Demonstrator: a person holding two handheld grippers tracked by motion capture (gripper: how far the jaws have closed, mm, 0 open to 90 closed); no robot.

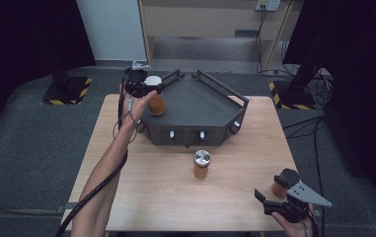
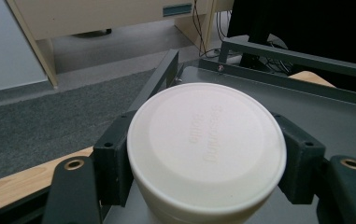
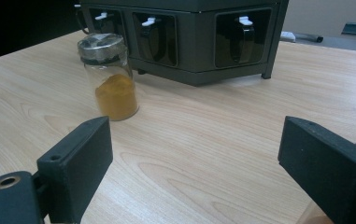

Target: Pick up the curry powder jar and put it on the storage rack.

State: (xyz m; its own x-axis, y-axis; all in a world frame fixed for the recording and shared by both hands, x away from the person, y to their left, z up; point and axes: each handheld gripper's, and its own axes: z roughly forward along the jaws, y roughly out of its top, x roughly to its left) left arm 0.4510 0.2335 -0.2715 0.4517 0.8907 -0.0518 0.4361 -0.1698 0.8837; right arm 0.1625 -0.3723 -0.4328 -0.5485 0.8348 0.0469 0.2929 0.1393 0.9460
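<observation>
The left tongs [image 1: 148, 89] clamp the white-lidded jar [image 2: 207, 149] by its cap, holding it upright at the dark rack's [image 1: 200, 106] near-left corner for setting down, while the right tongs [image 3: 192, 172] gape empty, the silver-capped spice jar [image 3: 110, 77] ahead on the counter [image 3: 203, 126].

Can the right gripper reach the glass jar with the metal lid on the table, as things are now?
Probably yes. The right gripper is open, and only bare table lies between it and the glass jar, which stands alone in front of the dark rack. The left gripper is busy with another jar.
</observation>
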